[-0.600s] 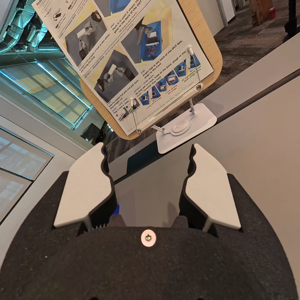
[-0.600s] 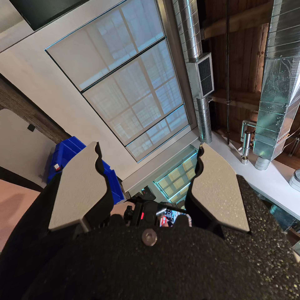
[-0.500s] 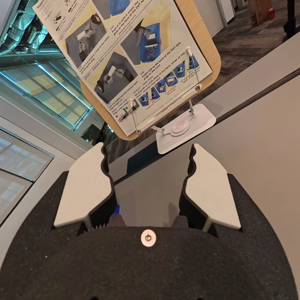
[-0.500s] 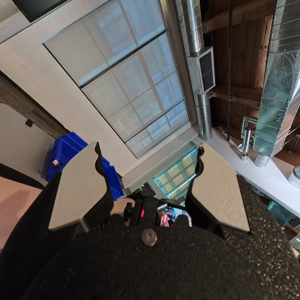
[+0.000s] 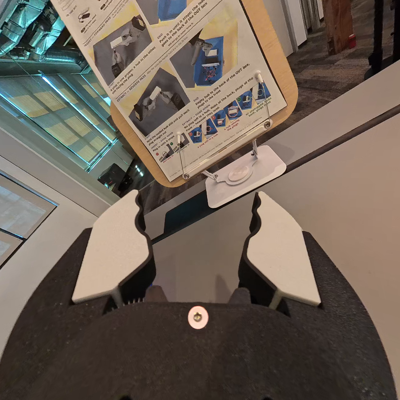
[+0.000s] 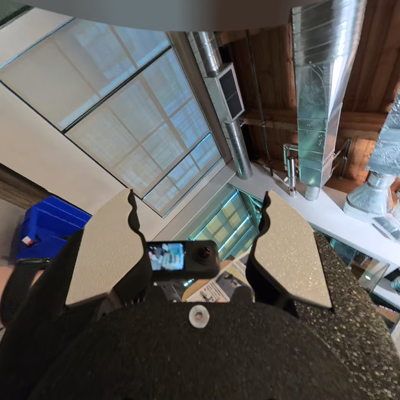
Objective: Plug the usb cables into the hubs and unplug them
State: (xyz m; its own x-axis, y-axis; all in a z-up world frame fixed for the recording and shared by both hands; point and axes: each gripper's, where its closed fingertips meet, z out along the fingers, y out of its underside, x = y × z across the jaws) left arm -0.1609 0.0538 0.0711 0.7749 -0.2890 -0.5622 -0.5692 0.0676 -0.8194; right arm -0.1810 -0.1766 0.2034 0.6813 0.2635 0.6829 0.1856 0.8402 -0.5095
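Observation:
My left gripper is open and empty above the grey table, pointing at the instruction sheet. My right gripper is open and empty, tilted up toward windows and ceiling ducts. Through its jaws I see a black camera with a lit screen, the one on the other gripper. A blue bin sits at the left of the right wrist view, with something small and red and white in it. No USB cable or hub shows clearly in either view.
A wooden board holding the printed instruction sheet stands on a white metal stand at the table's far edge. A dark seam runs across the table. A person's wrist with a dark strap shows at the left. My hands' fingertips stand some 25 centimeters from each other.
The right gripper has swung, so the black camera now sits higher and larger between its jaws and the blue bin has slid left. The left view has barely shifted.

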